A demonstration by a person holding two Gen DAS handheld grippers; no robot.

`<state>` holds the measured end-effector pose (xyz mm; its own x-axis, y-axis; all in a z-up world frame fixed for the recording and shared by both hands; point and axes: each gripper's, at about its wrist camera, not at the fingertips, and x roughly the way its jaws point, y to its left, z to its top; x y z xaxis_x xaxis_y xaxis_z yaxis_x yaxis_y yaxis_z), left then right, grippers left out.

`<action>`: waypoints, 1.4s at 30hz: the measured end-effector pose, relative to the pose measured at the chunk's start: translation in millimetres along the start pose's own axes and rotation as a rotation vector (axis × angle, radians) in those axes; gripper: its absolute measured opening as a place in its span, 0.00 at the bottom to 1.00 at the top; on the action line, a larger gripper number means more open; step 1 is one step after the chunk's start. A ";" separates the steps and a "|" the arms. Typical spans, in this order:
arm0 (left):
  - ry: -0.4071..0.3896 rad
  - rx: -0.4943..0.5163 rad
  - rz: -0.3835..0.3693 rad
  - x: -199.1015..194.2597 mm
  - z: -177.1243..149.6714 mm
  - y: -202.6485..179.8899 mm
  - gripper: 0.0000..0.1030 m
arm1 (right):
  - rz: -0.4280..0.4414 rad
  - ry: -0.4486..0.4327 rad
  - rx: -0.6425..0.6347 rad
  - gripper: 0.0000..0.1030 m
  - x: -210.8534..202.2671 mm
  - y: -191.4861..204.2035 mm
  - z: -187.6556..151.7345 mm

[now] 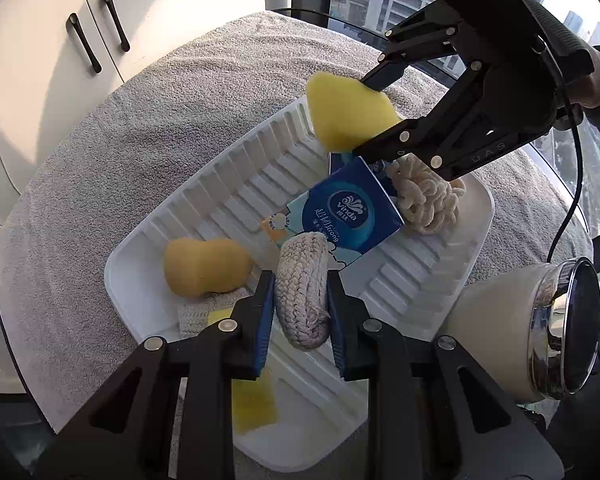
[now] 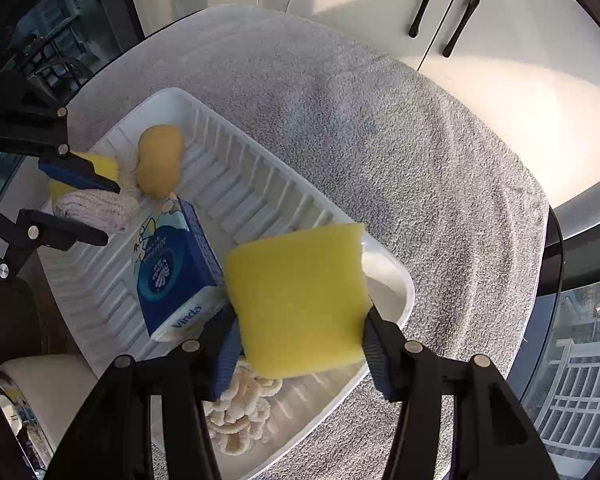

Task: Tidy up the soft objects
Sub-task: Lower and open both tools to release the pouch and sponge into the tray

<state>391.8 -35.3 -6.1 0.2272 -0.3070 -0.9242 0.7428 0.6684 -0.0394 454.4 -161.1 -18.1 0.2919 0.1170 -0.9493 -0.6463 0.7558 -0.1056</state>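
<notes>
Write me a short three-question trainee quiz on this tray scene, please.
1. True or false: the left gripper is empty.
2. What does the right gripper hold: A) tissue pack, B) yellow sponge, C) gourd-shaped sponge?
3. Which item lies in the white tray between the gourd-shaped sponge and the cream knitted bundle?

Key:
1. False; it clamps a braided rope piece.
2. B, the yellow sponge.
3. The blue tissue pack.

Bright soft things in a white tray

The white ribbed plastic tray (image 1: 204, 216) holds a blue tissue pack (image 1: 350, 212); at 12 o'clock a yellow foam sponge (image 1: 346, 114), at 9 an orange gourd-shaped sponge (image 1: 204, 266).
</notes>
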 end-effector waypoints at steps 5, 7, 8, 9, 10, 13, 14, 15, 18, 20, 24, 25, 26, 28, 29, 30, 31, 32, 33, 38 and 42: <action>0.013 0.007 0.000 7.2 0.5 -2.3 0.22 | 0.006 0.003 0.007 0.55 3.3 0.7 0.5; 0.018 0.013 0.003 9.4 2.3 -2.6 0.22 | 0.009 0.003 0.009 0.55 3.6 1.3 0.8; 0.022 0.018 0.006 10.3 2.9 -3.5 0.22 | 0.012 0.003 0.011 0.55 4.2 0.4 1.1; 0.026 0.025 0.010 11.6 3.2 -4.5 0.22 | 0.016 0.003 0.014 0.55 4.6 0.1 1.1; 0.032 0.031 0.015 13.7 3.7 -5.4 0.22 | 0.020 0.003 0.017 0.55 5.5 -1.2 1.3; 0.037 0.039 0.018 17.1 4.9 -6.9 0.22 | 0.031 0.000 0.027 0.55 7.4 -2.9 1.9; 0.038 0.041 0.016 18.0 5.6 -7.5 0.22 | 0.034 -0.001 0.029 0.55 7.5 -2.9 1.8; 0.040 0.045 0.017 18.9 6.2 -8.3 0.22 | 0.037 -0.001 0.032 0.55 7.6 -2.8 2.0; 0.050 0.056 0.020 21.7 7.1 -10.3 0.22 | 0.041 -0.002 0.035 0.55 8.2 -4.0 2.6; 0.056 0.057 0.025 23.0 8.0 -10.1 0.22 | 0.044 -0.005 0.036 0.56 9.6 -6.9 3.4; 0.059 0.055 0.029 22.9 7.0 -9.4 0.22 | 0.043 -0.013 0.032 0.56 8.7 -6.0 1.1; 0.061 0.057 0.030 23.3 6.7 -9.6 0.22 | 0.043 -0.015 0.030 0.56 8.8 -6.1 1.0; 0.063 0.059 0.031 23.8 6.7 -9.8 0.22 | 0.042 -0.015 0.029 0.56 8.6 -5.8 0.3; 0.066 0.060 0.032 24.6 5.9 -10.4 0.22 | 0.041 -0.015 0.027 0.56 8.2 -3.9 -0.6; 0.065 0.061 0.033 24.9 6.1 -10.4 0.22 | 0.043 -0.014 0.028 0.56 8.8 -3.8 -0.1; 0.065 0.059 0.037 25.1 6.1 -10.5 0.22 | 0.044 -0.015 0.030 0.56 8.9 -4.1 0.2; 0.062 0.056 0.042 24.8 6.5 -10.1 0.22 | 0.044 -0.016 0.031 0.56 9.5 -4.4 1.3; 0.061 0.051 0.045 24.5 6.8 -9.4 0.22 | 0.044 -0.019 0.033 0.56 9.7 -4.7 1.5; 0.059 0.047 0.051 23.8 6.7 -9.0 0.23 | 0.046 -0.021 0.037 0.56 10.2 -5.2 1.9; 0.047 0.032 0.076 21.9 6.2 -4.9 0.26 | 0.042 -0.029 0.059 0.65 10.0 -9.7 2.4; 0.039 0.022 0.109 20.9 6.3 -3.3 0.49 | 0.044 -0.028 0.078 0.73 11.4 -12.1 1.4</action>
<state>398.0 -48.1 -22.9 0.2829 -0.2060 -0.9368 0.7286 0.6814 0.0702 466.6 -168.0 -27.2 0.2852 0.1682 -0.9436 -0.6025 0.7971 -0.0400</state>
